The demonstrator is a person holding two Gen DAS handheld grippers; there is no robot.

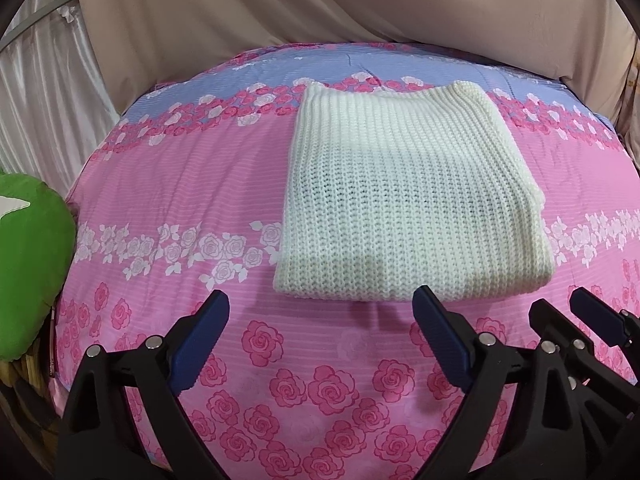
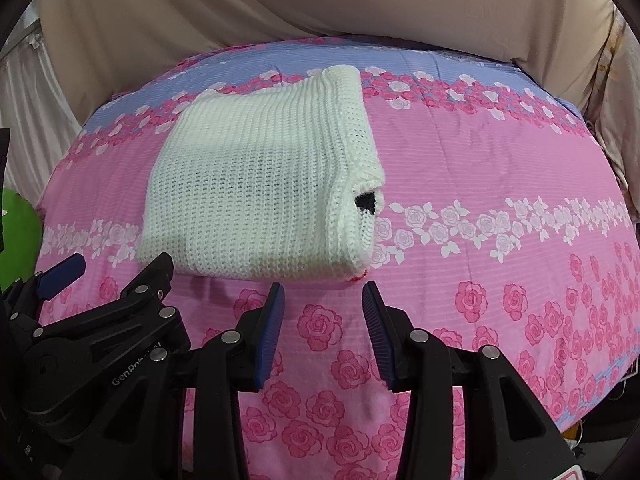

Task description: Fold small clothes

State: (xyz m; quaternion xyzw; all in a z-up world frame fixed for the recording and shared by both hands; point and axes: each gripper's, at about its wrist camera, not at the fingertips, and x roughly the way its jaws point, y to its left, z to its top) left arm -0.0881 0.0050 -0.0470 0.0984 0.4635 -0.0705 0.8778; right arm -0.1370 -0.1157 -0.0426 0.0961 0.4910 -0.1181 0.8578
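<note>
Cream ribbed-knit sweater [image 1: 408,208] lies folded, seemingly rectangular, on floral quilt [image 1: 180,184].

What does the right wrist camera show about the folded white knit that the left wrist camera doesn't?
Only the right wrist view shows the folded white knit's open side edge: a small dark patch in the layers there and a bit of red at its near corner.

Only the left wrist view shows the whole green cushion beside the bed.

Both show the knit lying folded on the pink rose bedspread, with the left gripper and right gripper open, holding nothing, just short of its near edge.
</note>
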